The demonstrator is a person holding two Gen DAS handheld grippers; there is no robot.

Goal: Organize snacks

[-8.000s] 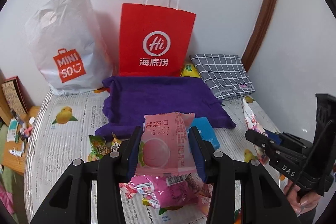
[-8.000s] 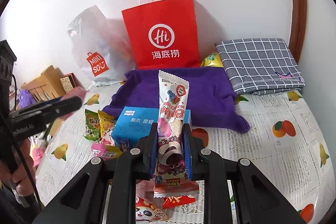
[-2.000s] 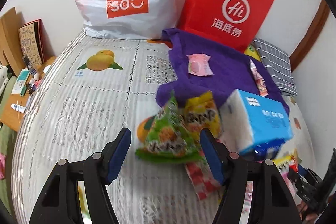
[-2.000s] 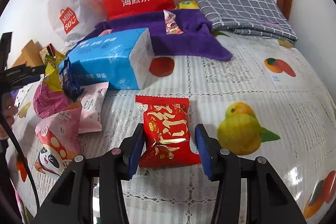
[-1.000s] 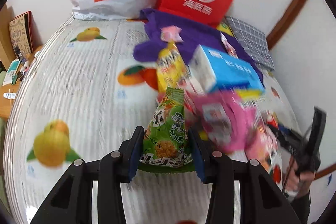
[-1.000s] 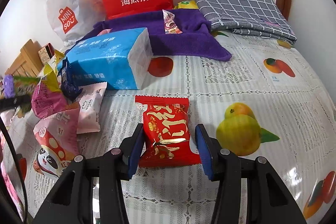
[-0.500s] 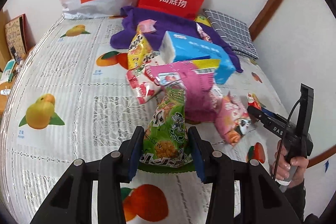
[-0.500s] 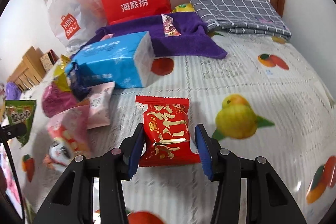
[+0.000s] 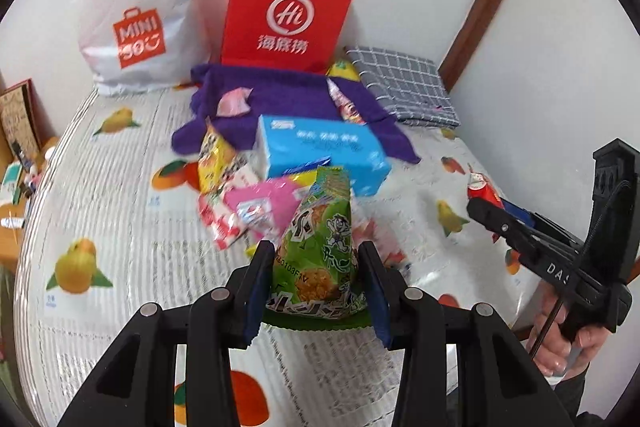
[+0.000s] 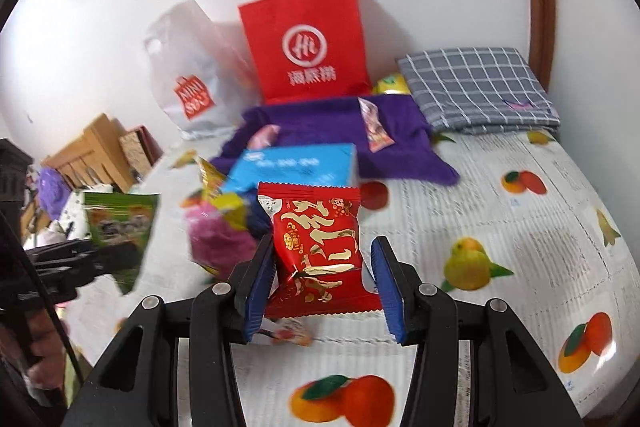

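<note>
My left gripper [image 9: 316, 283] is shut on a green snack packet [image 9: 320, 247] and holds it above the bed. My right gripper [image 10: 324, 283] is shut on a red snack packet with gold characters [image 10: 320, 247], also lifted off the bed. A purple towel [image 9: 280, 99] lies at the back with a pink packet [image 9: 234, 103] and a long pink-white packet [image 10: 374, 131] on it. A blue tissue pack [image 9: 320, 151] and a pile of loose snacks [image 9: 248, 203] lie in front of the towel.
A red Hi paper bag [image 9: 288, 15] and a white Miniso bag [image 9: 136, 27] stand against the wall. A folded grey checked cloth [image 10: 476, 87] lies at the back right. Wooden furniture [image 10: 96, 151] stands left of the bed. The fruit-print sheet [image 10: 520, 227] covers the bed.
Both grippers have risen and tilted up with their packets, so the bags and the wall fill more of each view. The red packet has come off the sheet.
</note>
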